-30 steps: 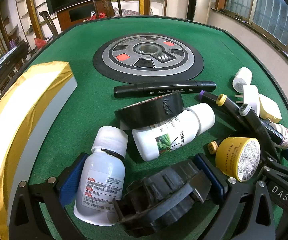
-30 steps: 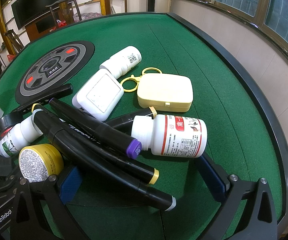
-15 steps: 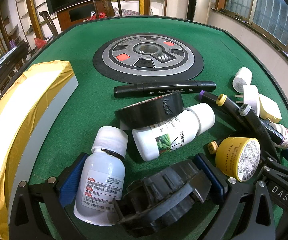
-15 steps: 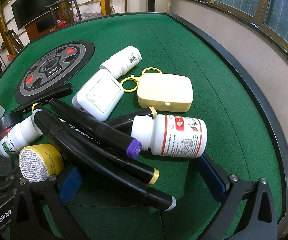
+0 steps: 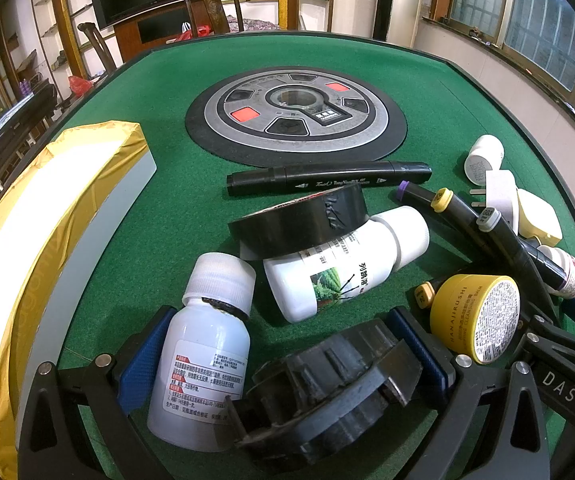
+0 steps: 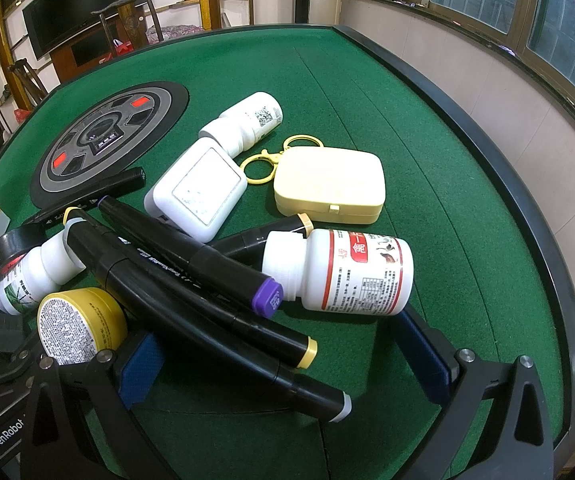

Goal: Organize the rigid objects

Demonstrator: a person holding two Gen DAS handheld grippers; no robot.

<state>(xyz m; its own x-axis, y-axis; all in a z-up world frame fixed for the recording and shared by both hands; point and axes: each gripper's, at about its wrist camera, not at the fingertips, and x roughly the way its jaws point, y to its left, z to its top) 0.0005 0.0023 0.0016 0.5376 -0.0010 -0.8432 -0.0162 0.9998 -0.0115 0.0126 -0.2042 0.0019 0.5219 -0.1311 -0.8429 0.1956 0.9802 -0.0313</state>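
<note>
Here we are spreading our left gripper [image 5: 287,354] wide around a small translucent white bottle [image 5: 203,352] and a black ribbed plastic part [image 5: 327,388]; our right gripper [image 6: 283,364], equally wide, is straddling black markers [image 6: 191,292] on the green felt tabletop [image 6: 427,208].

Gold-and-white box [image 5: 47,240] cut off at 9 o'clock, far end out of frame. Black ribbed part [image 5: 327,392] at 6 o'clock hiding base of small white bottle [image 5: 203,360]. Black tape roll [image 5: 299,224] covering shoulder of lying plant-label bottle [image 5: 347,264]. Label print unreadable. Marker pile [image 6: 191,280] concealing lower marker barrels.
</note>
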